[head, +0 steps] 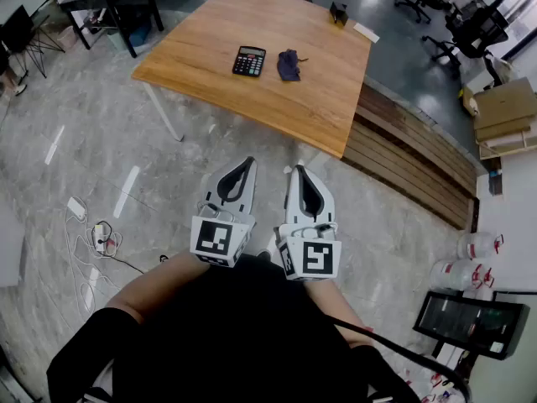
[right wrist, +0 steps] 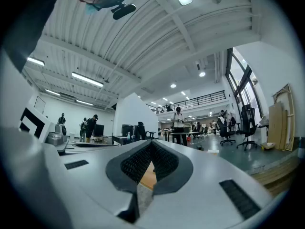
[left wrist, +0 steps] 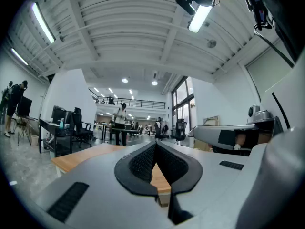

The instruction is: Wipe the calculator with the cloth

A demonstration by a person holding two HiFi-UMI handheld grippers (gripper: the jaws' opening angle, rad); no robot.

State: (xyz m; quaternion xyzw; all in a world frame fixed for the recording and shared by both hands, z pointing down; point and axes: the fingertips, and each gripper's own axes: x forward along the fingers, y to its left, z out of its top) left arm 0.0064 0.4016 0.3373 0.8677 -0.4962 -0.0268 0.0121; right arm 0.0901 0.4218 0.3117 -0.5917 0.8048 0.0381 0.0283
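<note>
Ahead of both sets of jaws, well apart from them, stands the wooden table (head: 252, 99) carrying the task items.

Left gripper (head: 249, 161): jaws fully closed, tips meeting, nothing between the pads. It is held level over the floor, short of the table's near edge. It touches nothing.

Right gripper (head: 298, 170): jaws likewise closed tip to tip and empty. It is held level just beside the left gripper, the two roughly parallel and both aimed at the table.

Calculator (head: 249, 60): lies flat on the table top, beyond the left jaw tips. It is untouched.

Cloth (head: 289, 65): dark and crumpled, just beside the calculator on the side nearer the right jaws' line. The two items are close; contact cannot be confirmed.

Other items: a small black object (head: 339, 13) and a white slip (head: 366, 32) sit at the table's far edge, past the cloth. To the right of the right jaws runs a slatted wooden bench (head: 411, 154), with cardboard boxes (head: 503, 116) beyond it. To the left of the left jaws, cables (head: 88, 242) lie on the floor.

Obstructions: only open floor lies between the jaw tips and the table's near edge.
</note>
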